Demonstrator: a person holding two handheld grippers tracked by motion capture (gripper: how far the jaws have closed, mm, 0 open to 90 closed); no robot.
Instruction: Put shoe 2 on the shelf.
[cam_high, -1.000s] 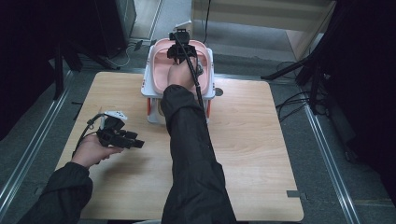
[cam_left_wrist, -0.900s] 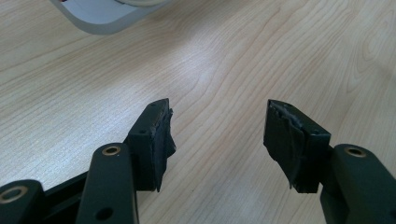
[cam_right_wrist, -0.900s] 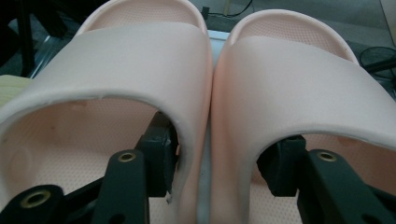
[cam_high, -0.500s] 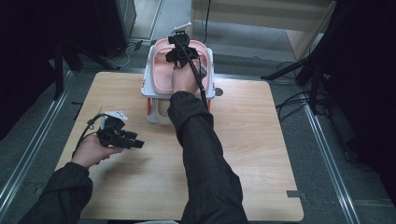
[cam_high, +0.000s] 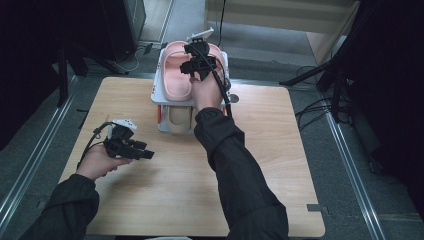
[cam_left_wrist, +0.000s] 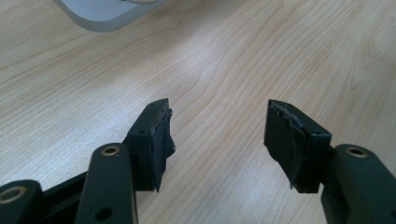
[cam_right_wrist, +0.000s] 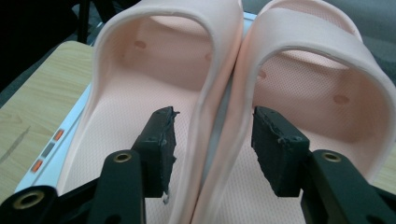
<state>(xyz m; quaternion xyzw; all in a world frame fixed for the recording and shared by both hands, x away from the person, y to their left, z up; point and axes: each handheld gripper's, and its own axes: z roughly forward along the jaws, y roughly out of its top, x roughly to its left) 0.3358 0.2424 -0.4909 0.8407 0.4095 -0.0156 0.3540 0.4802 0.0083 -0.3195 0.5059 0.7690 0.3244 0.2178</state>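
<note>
Up at the far edge of the pale wooden desk (cam_high: 260, 165), the pair of soft pink rubber slippers (cam_right_wrist: 224, 93) sits on top of a white two-tier rack (cam_high: 159, 82). The right gripper (cam_right_wrist: 212, 149) has just opened its jaws, which straddle the slippers' touching inner straps without pressing, so looks like they've just been let go. Left gripper (cam_left_wrist: 217, 140) idles apart over bare desk near left; whatever tan thing's on the lower shelf is mostly hidden.

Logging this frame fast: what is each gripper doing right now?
Left gripper: open, holding nothing, over the bare table.
Right gripper: open, jaws astride the touching inner straps of the pink slippers, pads not pressing.
</note>
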